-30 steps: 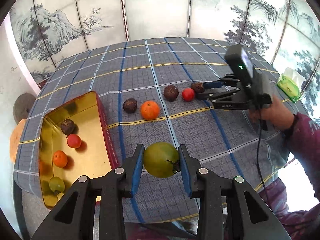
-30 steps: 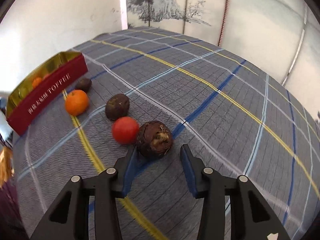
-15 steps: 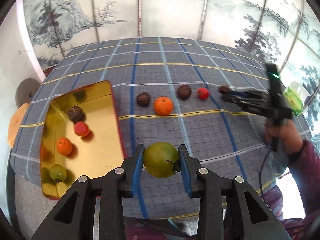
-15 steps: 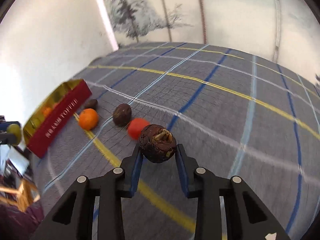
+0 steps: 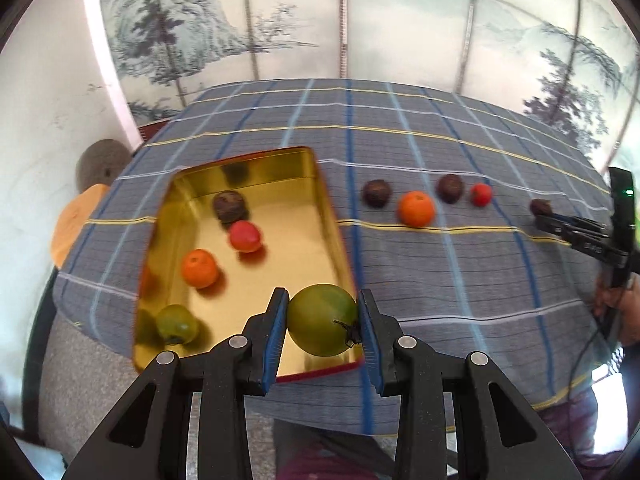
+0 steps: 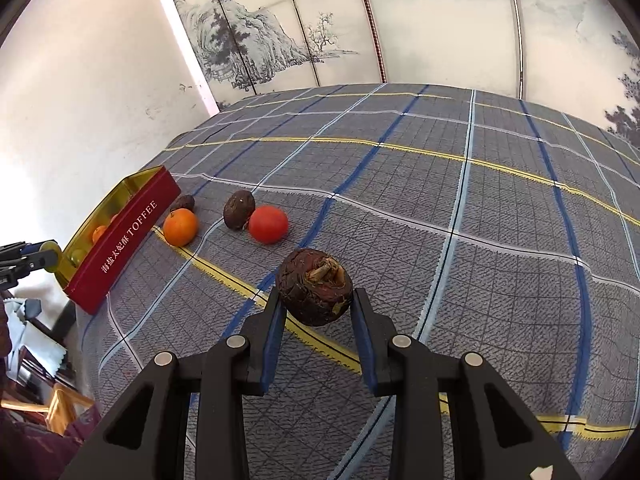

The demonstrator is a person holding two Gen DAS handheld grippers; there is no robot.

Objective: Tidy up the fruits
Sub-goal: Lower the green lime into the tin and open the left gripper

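Left wrist view: green fruit (image 5: 322,319) is clamped in left gripper (image 5: 323,334) over tin (image 5: 320,184), release judged next, while brown fruit (image 6: 315,287) is pinched off the cloth by right gripper (image 6: 316,320).

4 fruits (image 5: 240,236) in tin (image 5: 248,168), 4 fruits in row (image 5: 416,208) on cloth (image 5: 460,280) right of it
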